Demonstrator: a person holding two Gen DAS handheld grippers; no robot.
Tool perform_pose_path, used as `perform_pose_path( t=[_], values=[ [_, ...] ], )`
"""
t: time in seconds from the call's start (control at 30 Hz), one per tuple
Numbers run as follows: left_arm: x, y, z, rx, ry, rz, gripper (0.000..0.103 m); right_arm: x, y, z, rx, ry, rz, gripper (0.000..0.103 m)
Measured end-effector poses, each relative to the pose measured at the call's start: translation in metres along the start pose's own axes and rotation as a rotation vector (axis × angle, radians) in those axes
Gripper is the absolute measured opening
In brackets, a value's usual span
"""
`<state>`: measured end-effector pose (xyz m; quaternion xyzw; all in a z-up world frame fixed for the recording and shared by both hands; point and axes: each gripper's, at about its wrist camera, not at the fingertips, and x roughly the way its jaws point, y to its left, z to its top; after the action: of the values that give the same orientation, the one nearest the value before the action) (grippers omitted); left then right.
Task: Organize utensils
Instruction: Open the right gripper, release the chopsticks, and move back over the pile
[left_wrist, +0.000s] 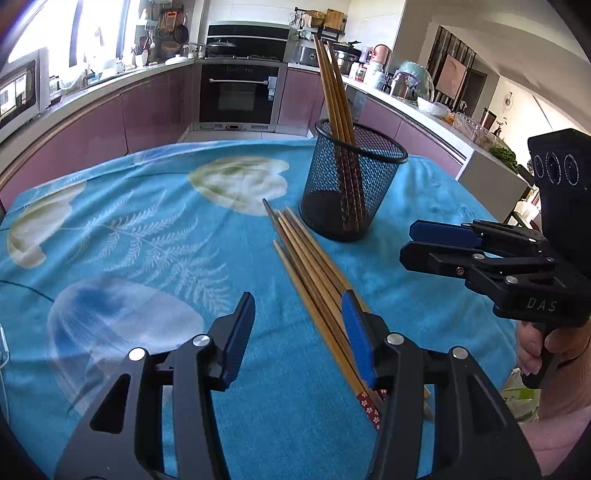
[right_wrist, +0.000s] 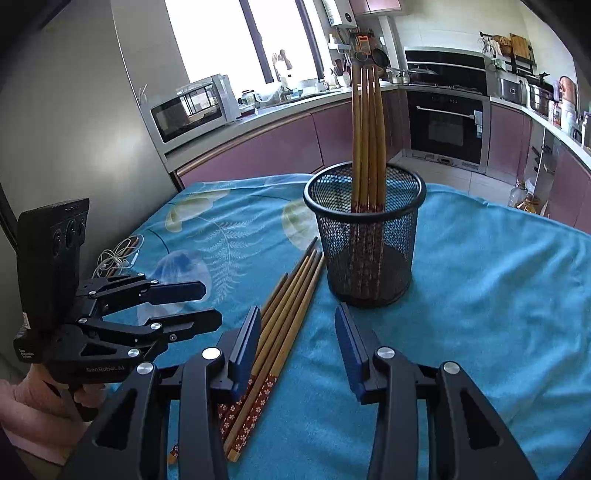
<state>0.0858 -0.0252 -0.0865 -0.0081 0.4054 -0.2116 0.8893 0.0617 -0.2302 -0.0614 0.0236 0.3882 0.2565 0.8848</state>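
Observation:
A black mesh cup (left_wrist: 351, 192) (right_wrist: 365, 251) stands on the blue floral cloth, and several wooden chopsticks (left_wrist: 334, 92) (right_wrist: 367, 129) stand upright in it. Just in front of the cup, several loose chopsticks (left_wrist: 306, 254) (right_wrist: 291, 295) lie in a bundle on the cloth. My left gripper (left_wrist: 299, 332) (right_wrist: 207, 306) is open low over the bundle's left side, whose sticks run beside its right finger. My right gripper (right_wrist: 299, 332) (left_wrist: 424, 243) is open too, and the sticks pass along its left finger. Neither gripper's pads press on anything.
The blue cloth (left_wrist: 147, 240) covers the whole table. A coiled white cable (right_wrist: 114, 258) lies near its left edge. Beyond the table's far edge are purple kitchen cabinets, an oven (left_wrist: 240, 92) and cluttered counters. A hand (left_wrist: 535, 347) holds the right gripper's handle.

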Motion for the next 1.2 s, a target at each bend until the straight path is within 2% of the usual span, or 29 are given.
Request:
perform_pose_path(
  t=[0.27,0.73,0.83,1.0,1.2],
  values=[
    [0.015,-0.006,-0.021,0.004,0.069,0.005,0.048,0.006,-0.003,-0.014,0.036,0.032,0.009,0.041],
    [0.021,-0.011,-0.018,0.032,0.073,0.05,0.047,0.017,-0.003,-0.022,0.036,0.071,0.007,0.042],
    [0.022,-0.01,-0.017,0.042,0.071,0.061,0.042,0.019,-0.002,-0.023,0.033,0.078,0.006,0.042],
    [0.028,-0.006,-0.011,0.04,0.069,0.083,0.029,0.021,0.0,-0.023,0.021,0.082,0.001,0.042],
    [0.033,0.001,-0.004,0.012,0.069,0.085,0.023,0.028,0.003,-0.02,0.006,0.09,-0.023,0.038]
  ],
)
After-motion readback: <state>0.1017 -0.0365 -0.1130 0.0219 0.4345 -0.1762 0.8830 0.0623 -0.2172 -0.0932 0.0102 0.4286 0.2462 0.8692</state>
